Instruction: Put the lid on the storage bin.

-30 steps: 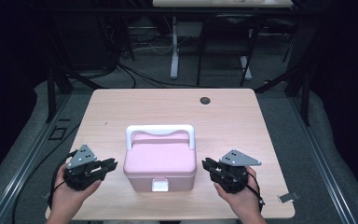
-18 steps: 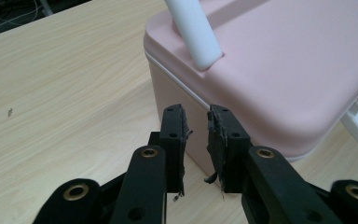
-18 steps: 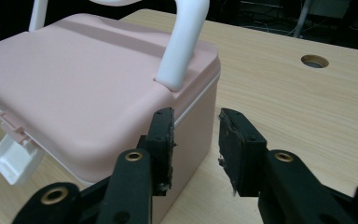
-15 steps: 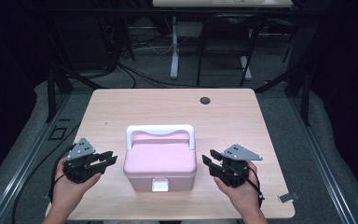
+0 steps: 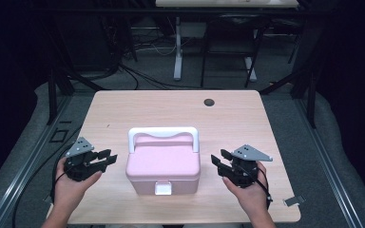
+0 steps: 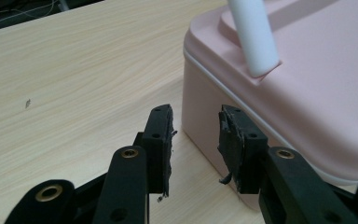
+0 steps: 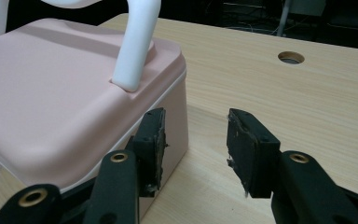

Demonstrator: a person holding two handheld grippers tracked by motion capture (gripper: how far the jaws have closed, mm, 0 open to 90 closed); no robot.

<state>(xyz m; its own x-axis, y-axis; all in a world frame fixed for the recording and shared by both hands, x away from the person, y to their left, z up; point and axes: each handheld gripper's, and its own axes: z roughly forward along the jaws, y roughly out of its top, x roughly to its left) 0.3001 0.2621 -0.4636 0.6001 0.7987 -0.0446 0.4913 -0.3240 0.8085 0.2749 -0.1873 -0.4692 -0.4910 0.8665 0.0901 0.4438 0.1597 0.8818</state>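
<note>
So the pink box (image 5: pixel 163 166) with the white handle (image 5: pixel 163 134) sits low in the middle of the high view, on the wooden table (image 5: pixel 247 123). Left gripper (image 5: pixel 108 159) is at the lower left, just beside the box's side; its jaws have just been opening, with nothing between them (bare wood in the gap). Right gripper (image 5: pixel 217 160) at the lower right is the same: jaws just been opening, nothing pinched, near the box's other side. A round hole (image 5: pixel 209 102) sits toward the table's far edge.
</note>
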